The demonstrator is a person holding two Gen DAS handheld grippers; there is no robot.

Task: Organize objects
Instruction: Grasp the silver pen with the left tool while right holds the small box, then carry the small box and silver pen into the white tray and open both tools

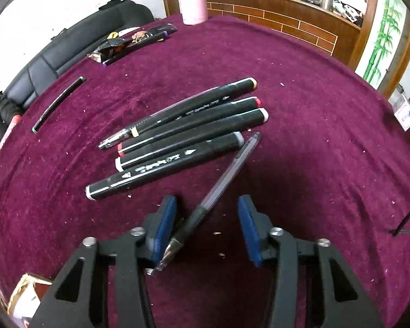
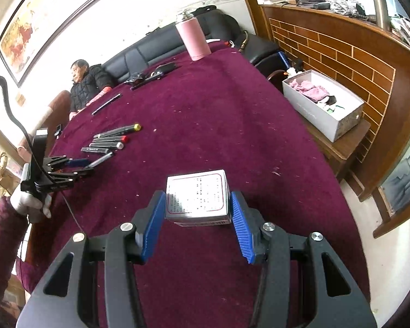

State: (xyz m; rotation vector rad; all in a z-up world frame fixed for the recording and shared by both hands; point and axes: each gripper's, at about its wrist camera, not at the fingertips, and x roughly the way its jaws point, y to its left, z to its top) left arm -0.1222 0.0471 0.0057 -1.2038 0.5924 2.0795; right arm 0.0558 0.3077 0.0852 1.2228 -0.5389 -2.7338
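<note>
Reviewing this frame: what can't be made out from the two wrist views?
- Left wrist: whether the left gripper pads press the clear pen; one pad seems apart.
- Right wrist: print on the small box held by the right gripper, too small.
- Left wrist: bundle of dark items at the far edge, too small to identify.

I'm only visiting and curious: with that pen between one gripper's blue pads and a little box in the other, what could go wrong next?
The clear pen lies slanted between the left gripper's pads, so it may twist or slip. It could nudge the markers. The right gripper pinches the small box by its sides; it might drop.
</note>
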